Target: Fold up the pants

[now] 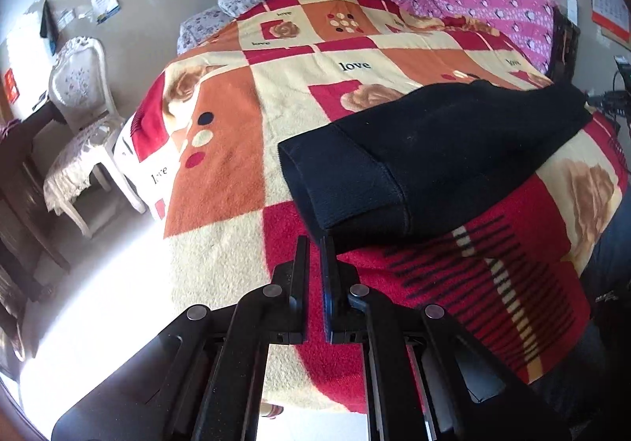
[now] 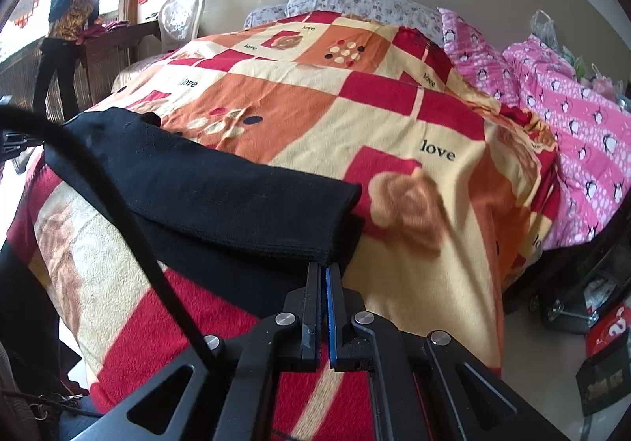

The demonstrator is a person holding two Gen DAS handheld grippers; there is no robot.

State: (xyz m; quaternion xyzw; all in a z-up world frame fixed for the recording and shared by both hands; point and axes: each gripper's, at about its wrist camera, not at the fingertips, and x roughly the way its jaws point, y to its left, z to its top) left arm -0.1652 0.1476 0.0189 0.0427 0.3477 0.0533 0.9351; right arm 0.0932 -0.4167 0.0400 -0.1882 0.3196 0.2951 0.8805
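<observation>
Black pants point(image 1: 426, 157) lie folded in layers on a bed with a red, orange and cream blanket point(image 1: 236, 125). In the left wrist view my left gripper point(image 1: 314, 244) is nearly shut, its fingertips at the near corner of the cuffed hem, with nothing clearly held between them. In the right wrist view the pants point(image 2: 205, 188) stretch from the left to the middle. My right gripper point(image 2: 325, 267) is shut, its tips at the folded edge of the pants; whether cloth is pinched is not plain.
A white chair point(image 1: 79, 118) stands left of the bed. Pink penguin bedding point(image 2: 572, 133) is heaped along the bed's right side. A person point(image 2: 71, 31) stands at a dark dresser by the window. A black cable point(image 2: 130, 228) crosses the right wrist view. Boxes point(image 2: 603, 358) sit on the floor.
</observation>
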